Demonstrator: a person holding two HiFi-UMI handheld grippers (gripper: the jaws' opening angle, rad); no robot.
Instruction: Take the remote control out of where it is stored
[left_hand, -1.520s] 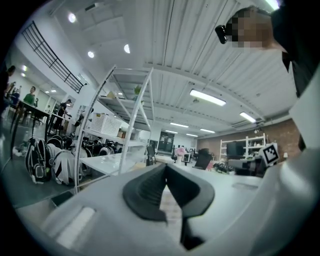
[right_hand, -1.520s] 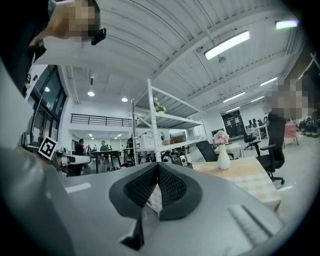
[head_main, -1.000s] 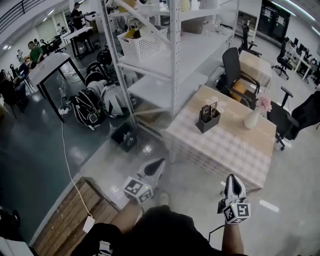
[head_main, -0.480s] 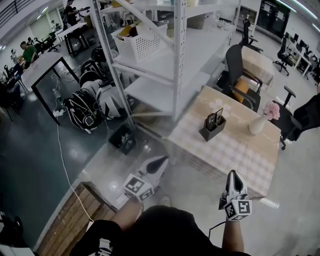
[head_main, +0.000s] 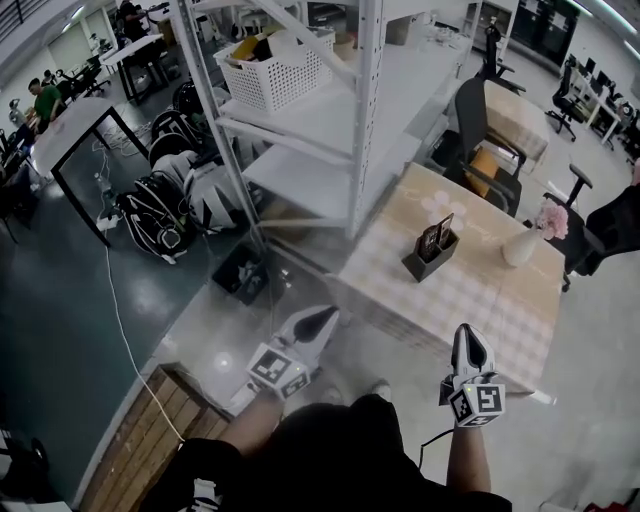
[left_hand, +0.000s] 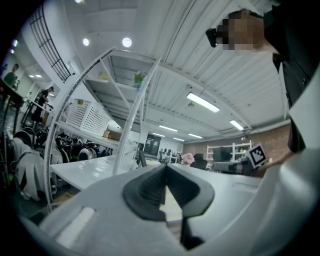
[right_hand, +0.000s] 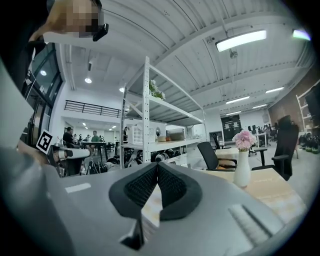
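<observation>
Left gripper (head_main: 318, 322) and right gripper (head_main: 468, 337): jaws together, nothing held, well short of the table (head_main: 480, 300). Beyond, the remote control (head_main: 437, 238), I think, stands in its holder (head_main: 428, 263). Nothing taken out yet; my reach, grasp and lift all remain.

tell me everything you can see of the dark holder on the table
The dark holder is a small open-topped box, matte grey-black, standing upright on the checked tablecloth. Slim dark remote controls stick up out of its top, leaning slightly. A white vase stands apart to its right. Nothing else touches it.
</observation>
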